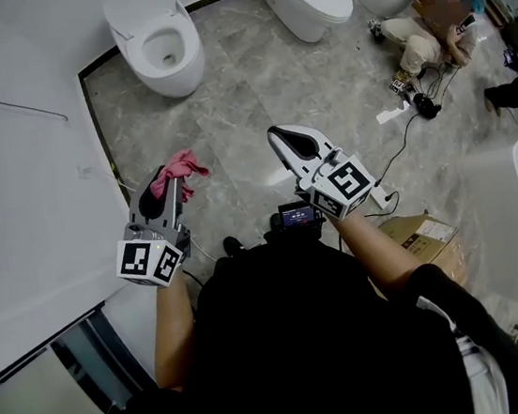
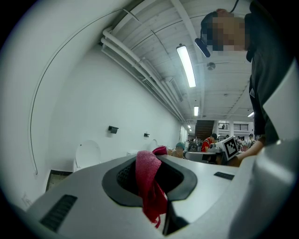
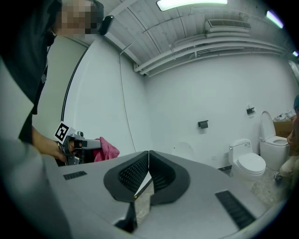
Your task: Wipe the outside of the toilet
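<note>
Well, I am clenching my left gripper (image 1: 163, 182) on the pink cloth (image 1: 185, 167), and my right gripper (image 1: 280, 138) is pressing its jaws together on nothing. The toilet (image 1: 158, 42) is standing at the far left edge of the grey floor (image 1: 245, 99), well apart from both grippers. Only a narrow fold seems to be sitting between the jaws, so hard rubbing on the curved bowl could be tugging the cloth free. A cable (image 1: 403, 149) is trailing along the floor's right edge and could be snagging my feet. The toilet's wall side is facing away from me, and my own body is covering the near floor.
</note>
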